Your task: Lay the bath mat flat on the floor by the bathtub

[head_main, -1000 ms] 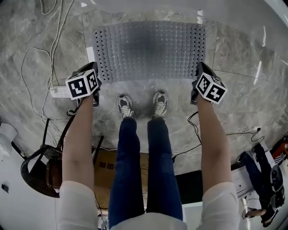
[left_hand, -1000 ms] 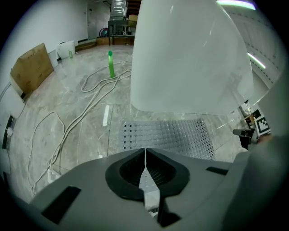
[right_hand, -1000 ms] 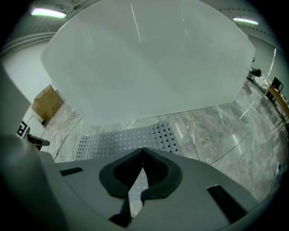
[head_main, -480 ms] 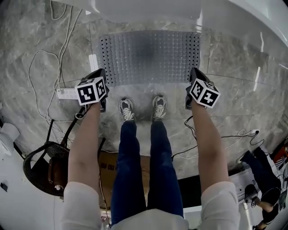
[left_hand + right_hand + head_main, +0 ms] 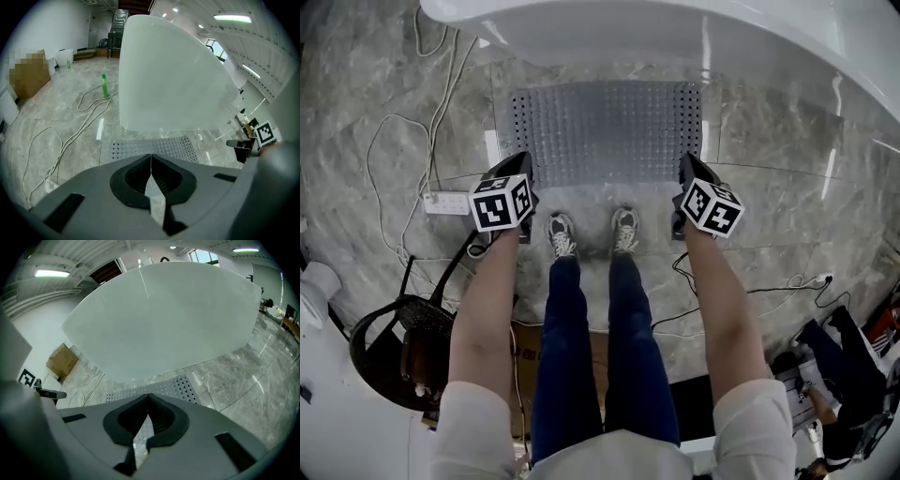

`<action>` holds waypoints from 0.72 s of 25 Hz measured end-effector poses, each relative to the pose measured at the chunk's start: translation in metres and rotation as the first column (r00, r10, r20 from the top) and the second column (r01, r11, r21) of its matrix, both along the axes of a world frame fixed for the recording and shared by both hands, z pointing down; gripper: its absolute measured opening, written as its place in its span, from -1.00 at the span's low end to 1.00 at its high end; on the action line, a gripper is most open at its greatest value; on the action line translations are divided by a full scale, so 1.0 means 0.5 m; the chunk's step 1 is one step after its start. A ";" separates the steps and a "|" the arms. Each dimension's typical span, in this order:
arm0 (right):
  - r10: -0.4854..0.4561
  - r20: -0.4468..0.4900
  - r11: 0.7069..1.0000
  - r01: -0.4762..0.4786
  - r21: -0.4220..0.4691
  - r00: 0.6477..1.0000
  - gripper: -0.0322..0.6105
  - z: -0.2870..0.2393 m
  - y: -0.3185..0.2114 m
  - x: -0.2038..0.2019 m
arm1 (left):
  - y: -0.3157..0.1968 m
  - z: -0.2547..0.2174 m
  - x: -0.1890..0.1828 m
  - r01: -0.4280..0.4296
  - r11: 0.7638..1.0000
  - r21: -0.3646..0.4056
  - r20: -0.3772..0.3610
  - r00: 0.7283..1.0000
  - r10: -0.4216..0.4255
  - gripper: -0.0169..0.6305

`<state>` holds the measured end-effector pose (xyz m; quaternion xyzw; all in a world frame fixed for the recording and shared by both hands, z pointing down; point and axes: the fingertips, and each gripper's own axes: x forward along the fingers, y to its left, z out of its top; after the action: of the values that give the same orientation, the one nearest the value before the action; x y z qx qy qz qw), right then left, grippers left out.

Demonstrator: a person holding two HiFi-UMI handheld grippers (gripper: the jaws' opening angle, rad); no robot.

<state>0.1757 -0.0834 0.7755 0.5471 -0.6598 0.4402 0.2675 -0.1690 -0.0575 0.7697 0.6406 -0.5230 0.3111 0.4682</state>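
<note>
My left tongs [image 5: 151, 159] and right tongs [image 5: 148, 397] are closed, empty. Perforated bath mat [image 5: 605, 131] lies flat by bathtub [image 5: 675, 37]; judged limp, light; grip near corners.

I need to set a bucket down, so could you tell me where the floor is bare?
The floor right of the bath mat, beside the bathtub, is bare. Left of the mat, cables and a power strip crowd it.

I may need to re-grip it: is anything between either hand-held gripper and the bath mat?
Nothing visible. The left hand-held gripper and right hand-held gripper, shut and empty, hang above the near corners of the bath mat, flat beside the bathtub. The person's shoes stand short of its near edge.
</note>
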 end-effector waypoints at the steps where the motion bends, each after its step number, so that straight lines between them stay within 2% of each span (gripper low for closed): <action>1: -0.003 -0.002 1.000 0.003 0.000 1.000 -0.81 -0.010 0.004 -0.003 | 0.000 -0.011 0.003 0.005 1.000 0.003 -0.008 1.000 -0.005 -0.84; 4: -0.013 -0.015 1.000 0.013 0.000 1.000 -0.81 -0.042 0.013 -0.005 | -0.003 -0.048 0.012 0.003 1.000 0.019 -0.025 1.000 -0.003 -0.84; 10: -0.036 -0.039 0.999 0.037 0.016 0.999 -0.81 -0.125 0.044 -0.012 | 0.020 -0.128 0.031 -0.071 0.997 0.041 -0.026 0.997 0.072 -0.84; 18: 0.016 -0.012 0.997 -0.015 0.076 1.000 -0.81 -0.284 0.071 -0.033 | 0.053 -0.277 0.040 -0.063 0.992 0.110 -0.053 0.996 0.069 -0.84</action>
<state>0.1593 -0.0478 0.6337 0.5647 -0.6700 0.4134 0.2475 -0.1490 -0.0311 0.6313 0.6906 -0.5043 0.2792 0.4369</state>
